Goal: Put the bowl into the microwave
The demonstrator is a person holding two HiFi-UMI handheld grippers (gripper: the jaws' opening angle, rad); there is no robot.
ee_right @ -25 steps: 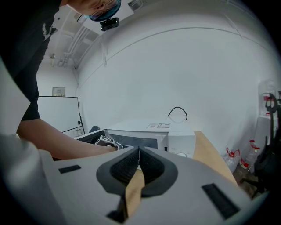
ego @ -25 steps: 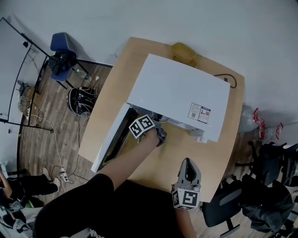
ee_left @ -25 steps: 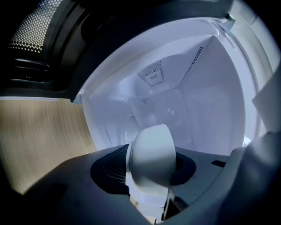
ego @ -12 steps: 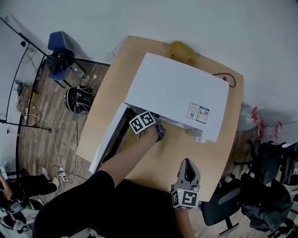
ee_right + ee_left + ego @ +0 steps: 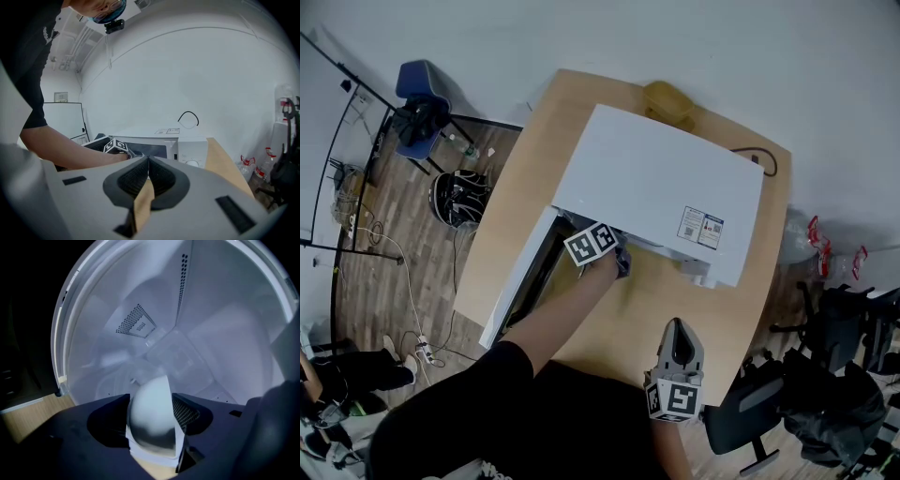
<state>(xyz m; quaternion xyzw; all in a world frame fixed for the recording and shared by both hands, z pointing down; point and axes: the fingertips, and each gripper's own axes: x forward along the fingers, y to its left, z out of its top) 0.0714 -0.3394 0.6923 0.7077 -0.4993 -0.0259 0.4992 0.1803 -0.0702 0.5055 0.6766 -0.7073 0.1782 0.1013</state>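
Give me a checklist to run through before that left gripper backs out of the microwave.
1. Door swung wide open: ok.
2. Bowl inside the microwave: ok.
3. Left gripper letting go: its jaws have just been opening, with the bowl between them: ok.
4. Bowl sitting flat: cannot tell, its underside is hidden.
5. Right gripper shut, empty and clear of the door: ok.

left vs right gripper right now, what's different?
Left gripper reaches inside the microwave; right gripper hangs back outside it. Left gripper's jaws stand apart, having just been opening, with the white bowl between them; right gripper's jaws are together on nothing. Both carry marker cubes.
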